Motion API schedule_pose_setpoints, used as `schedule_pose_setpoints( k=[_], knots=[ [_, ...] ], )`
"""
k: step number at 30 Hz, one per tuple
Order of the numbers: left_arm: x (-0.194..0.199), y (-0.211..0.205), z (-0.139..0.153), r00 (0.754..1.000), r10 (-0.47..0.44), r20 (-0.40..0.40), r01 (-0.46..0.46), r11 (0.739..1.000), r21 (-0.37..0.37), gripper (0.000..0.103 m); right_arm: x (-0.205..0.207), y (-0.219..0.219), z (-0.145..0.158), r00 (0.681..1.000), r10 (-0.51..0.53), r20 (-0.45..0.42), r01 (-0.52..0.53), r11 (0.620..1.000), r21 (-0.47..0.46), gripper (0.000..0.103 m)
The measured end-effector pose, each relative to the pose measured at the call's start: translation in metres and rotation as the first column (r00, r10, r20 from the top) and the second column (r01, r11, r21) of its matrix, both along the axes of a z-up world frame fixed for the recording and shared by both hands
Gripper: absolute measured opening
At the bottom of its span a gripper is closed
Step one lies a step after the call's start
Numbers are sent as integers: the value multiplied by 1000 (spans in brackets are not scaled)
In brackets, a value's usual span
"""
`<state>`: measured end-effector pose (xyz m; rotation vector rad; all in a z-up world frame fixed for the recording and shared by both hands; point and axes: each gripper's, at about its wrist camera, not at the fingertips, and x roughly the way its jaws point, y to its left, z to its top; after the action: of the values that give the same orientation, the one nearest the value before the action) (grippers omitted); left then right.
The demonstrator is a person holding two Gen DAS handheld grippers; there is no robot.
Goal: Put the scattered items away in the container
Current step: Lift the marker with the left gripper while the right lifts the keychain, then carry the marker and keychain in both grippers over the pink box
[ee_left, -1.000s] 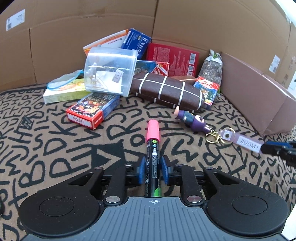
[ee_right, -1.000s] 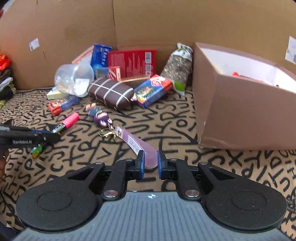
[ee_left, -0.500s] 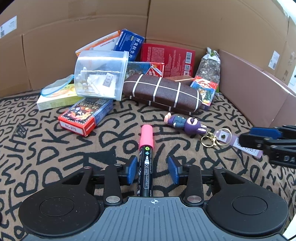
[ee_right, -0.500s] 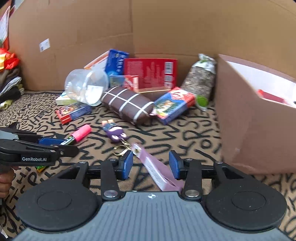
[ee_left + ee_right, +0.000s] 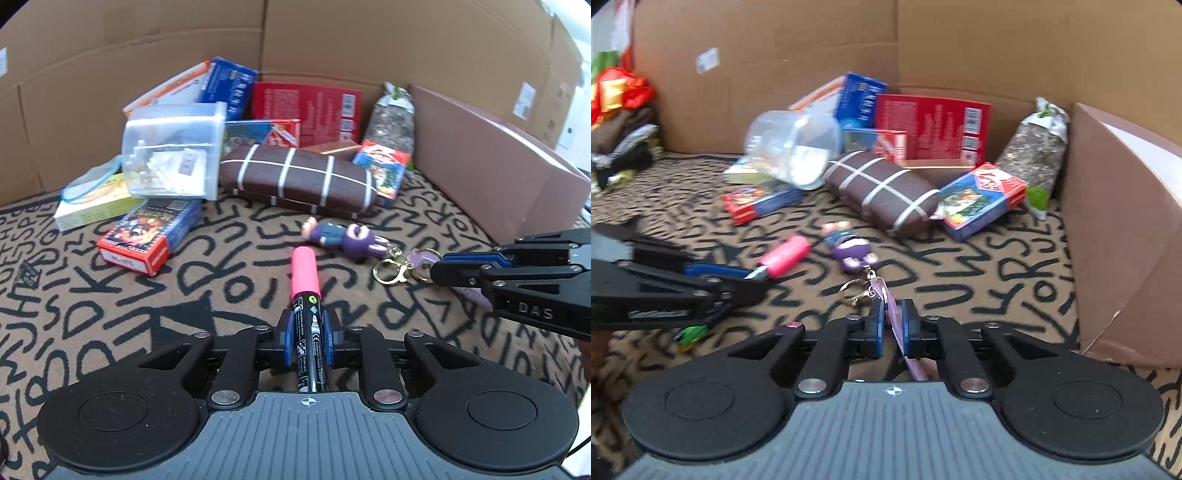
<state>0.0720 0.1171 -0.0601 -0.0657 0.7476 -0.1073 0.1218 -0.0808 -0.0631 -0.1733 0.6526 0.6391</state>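
Note:
A black marker with a pink cap (image 5: 306, 273) lies on the lettered cloth. My left gripper (image 5: 309, 321) is closing on its barrel, and both blue pads touch it. A purple figure keychain (image 5: 849, 247) lies just beyond the marker (image 5: 785, 256), with its gold ring and lilac strap (image 5: 886, 291) trailing toward me. My right gripper (image 5: 892, 314) is closing on that strap, which runs between its pads. Each gripper shows in the other's view: the right gripper (image 5: 443, 271) and the left gripper (image 5: 753, 277). The brown cardboard box (image 5: 1115, 229) stands open at the right.
Behind the keychain lie a brown glasses case (image 5: 299, 181), a tipped clear tub (image 5: 173, 147), several card boxes (image 5: 147, 236), a red box (image 5: 310, 110) and a seed bag (image 5: 391, 125). Cardboard walls close the back. Folded clothes (image 5: 620, 122) sit far left.
Both grippers stood wide open half a second ago and have since closed, the left on the marker's barrel and the right on the keychain's strap. The right gripper has shifted slightly sideways.

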Motion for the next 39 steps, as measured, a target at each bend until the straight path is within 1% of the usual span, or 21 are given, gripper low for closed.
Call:
schedule_pose_setpoints(
  k=[1,3,4,9,10,14,16,17,18,19,20,23,24,25,26,29,30,31,32,36,39],
  knots=[
    [-1,-1,0,1000,-9,-3,9,1000,5,12,-3,-1,1,1000,12,3,-12,1000,6,10],
    [-1,-3,-1,1000,-17,-5,17,1000,25,31,-6,-1,2,1000,20,7,-20,1000,2,10],
    [-1,-4,-1,1000,-17,-6,17,999,34,34,-6,-1,1,1000,12,12,-12,1000,-2,10],
    [1,-10,-3,999,-35,6,35,996,84,40,5,5,-7,1000,-19,7,19,1000,-16,21],
    [2,-10,-4,999,-35,6,34,996,80,41,7,7,-8,1000,-16,3,16,1000,-18,22],
    [6,-6,-5,999,-34,7,33,998,57,44,12,14,-13,1000,-4,12,4,1000,-29,36],
    [6,-7,-6,999,-38,12,37,997,61,44,13,16,-14,1000,-2,19,3,1000,-30,37],
    [6,-8,-6,999,-41,12,41,997,63,36,13,17,-14,1000,-1,20,2,1000,-30,37],
    [6,-8,-6,999,-44,11,44,997,63,20,11,17,-14,1000,5,19,-5,999,-31,33],
    [5,-9,-5,999,-53,7,53,997,56,15,9,17,-13,1000,12,18,-12,999,-32,29],
    [5,-10,-5,998,-55,5,55,997,55,11,8,17,-13,1000,19,16,-19,999,-33,20],
    [4,-15,-5,999,-54,6,53,995,87,11,0,16,-12,999,33,6,-33,999,-28,11],
    [4,-16,-5,999,-53,7,52,994,92,12,0,16,-12,999,38,-1,-38,999,-19,11],
    [4,-16,-5,999,-51,7,51,995,86,18,-1,15,-12,999,43,-7,-43,999,-10,11],
    [4,-15,-6,999,-50,7,49,996,80,28,0,15,-12,999,41,-12,-41,999,-2,11],
    [4,-18,-6,999,-48,9,47,995,90,29,2,14,-12,999,31,-25,-31,999,20,12],
    [4,-18,-6,999,-46,9,45,995,93,28,2,16,-12,999,31,-23,-30,999,19,12],
    [4,-19,-6,999,-45,9,44,994,96,23,2,16,-12,999,29,-25,-28,999,20,11],
    [4,-19,-5,999,-40,4,39,995,94,12,2,17,-12,999,27,-27,-26,999,23,11],
    [4,-18,-2,1000,-24,-14,25,996,80,11,3,4,-4,992,42,-115,-22,985,173,9],
    [3,-17,3,999,-32,-9,32,998,55,11,-2,-4,6,996,37,-87,-17,974,225,9]
  ],
)
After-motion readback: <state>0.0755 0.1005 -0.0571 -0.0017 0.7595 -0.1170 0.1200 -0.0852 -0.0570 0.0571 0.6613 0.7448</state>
